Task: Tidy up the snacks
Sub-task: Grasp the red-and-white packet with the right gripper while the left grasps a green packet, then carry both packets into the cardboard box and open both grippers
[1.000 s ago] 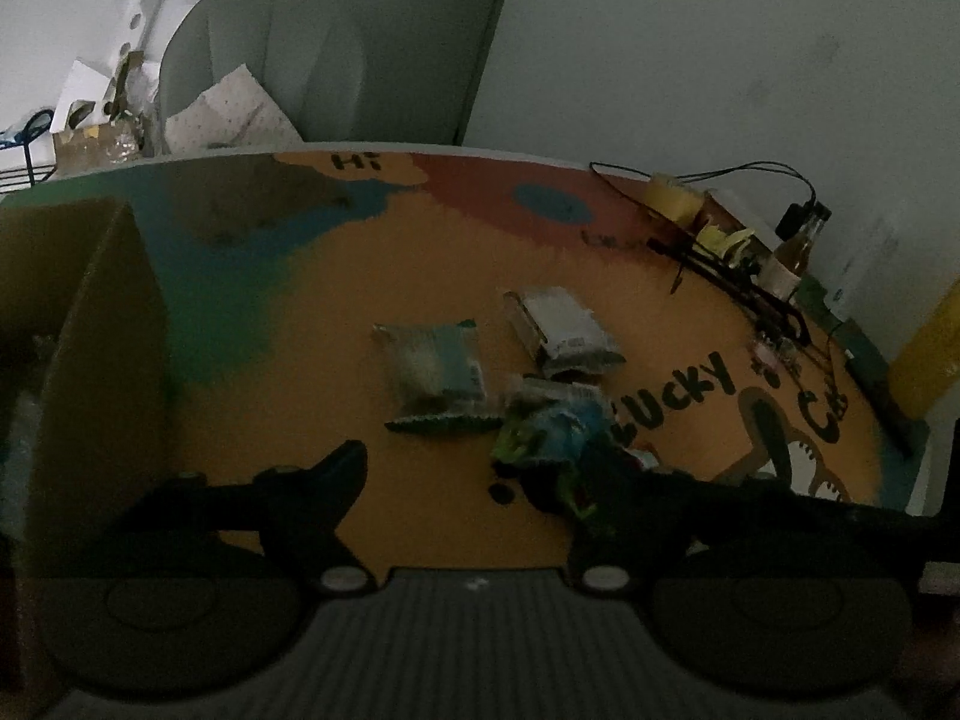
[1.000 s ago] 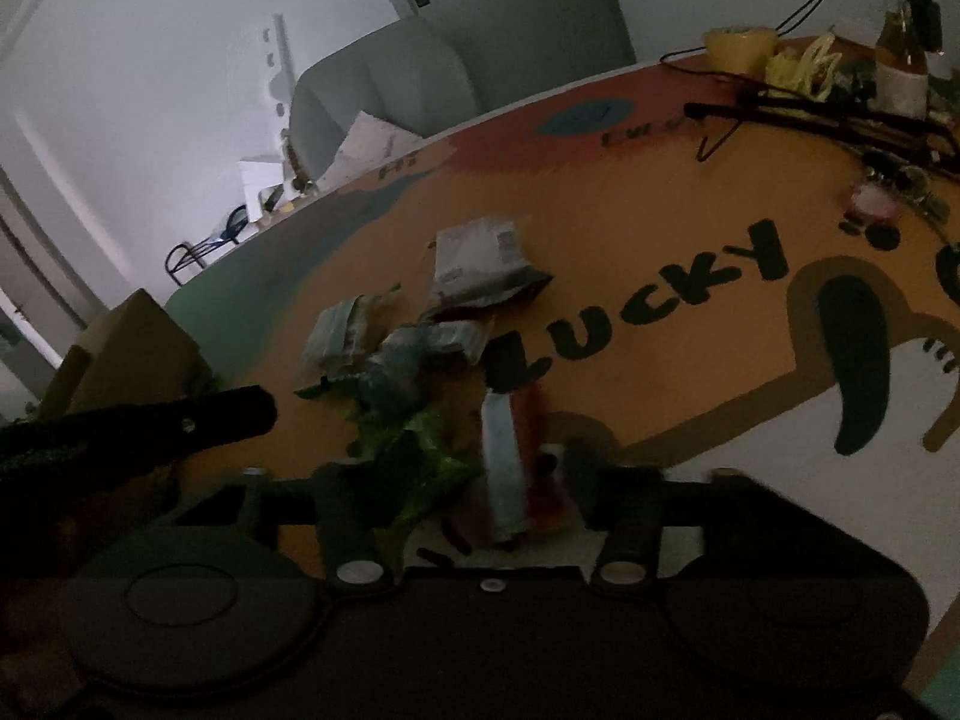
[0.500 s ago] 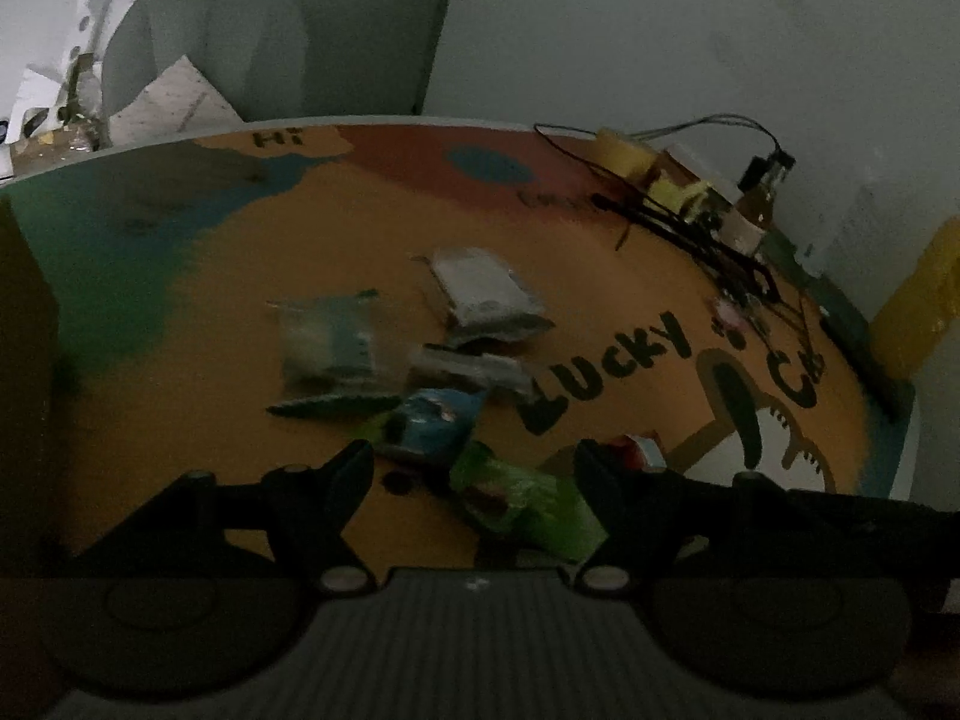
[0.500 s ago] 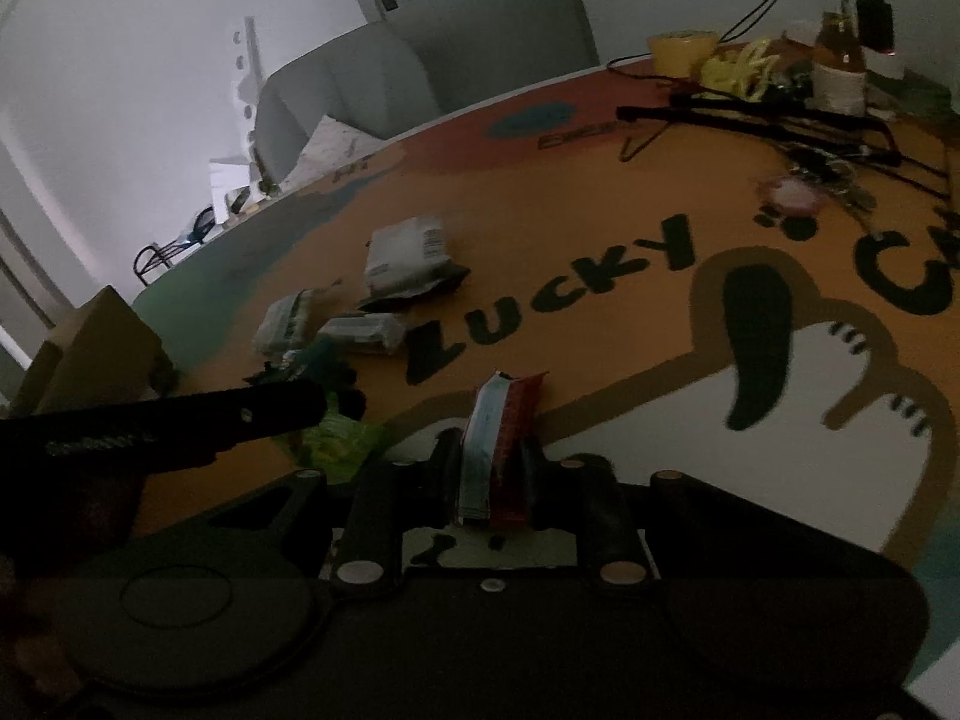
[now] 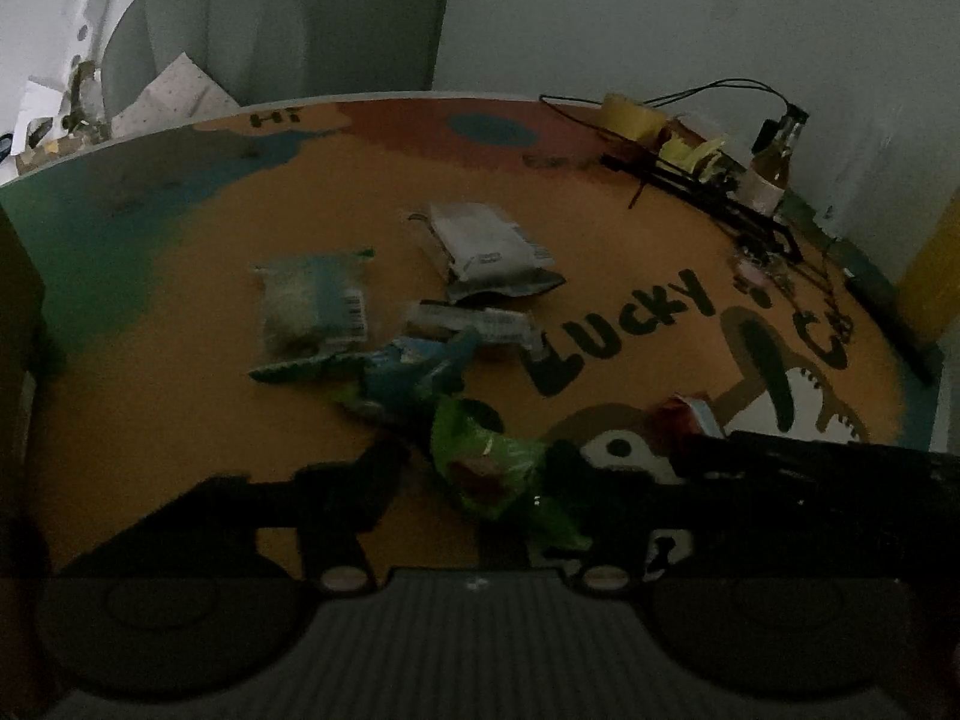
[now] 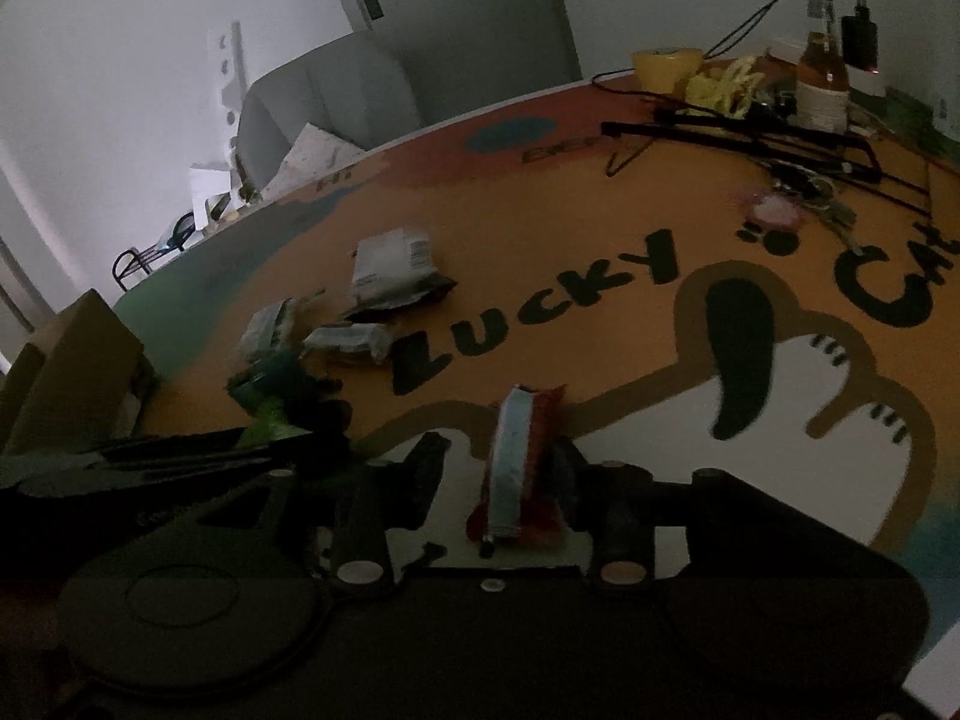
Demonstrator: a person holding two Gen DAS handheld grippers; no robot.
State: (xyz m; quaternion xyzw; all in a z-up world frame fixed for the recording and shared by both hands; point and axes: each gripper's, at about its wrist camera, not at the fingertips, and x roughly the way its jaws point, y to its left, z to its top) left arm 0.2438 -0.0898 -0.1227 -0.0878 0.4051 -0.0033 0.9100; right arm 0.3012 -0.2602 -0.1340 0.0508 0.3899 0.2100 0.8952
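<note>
Since a second earlier, the right tool (image 6: 495,456) had swung off the pile and closed on the red-and-white snack bar (image 6: 517,468), held on edge just above the bench (image 6: 600,228). The left tool (image 5: 474,480) hovered open over the green packet (image 5: 498,474), fingers either side, not gripping. The picking step looked underway. Next, the bar likely needed carrying left toward the cardboard box (image 6: 78,372) while the left tool closed on its packet.
</note>
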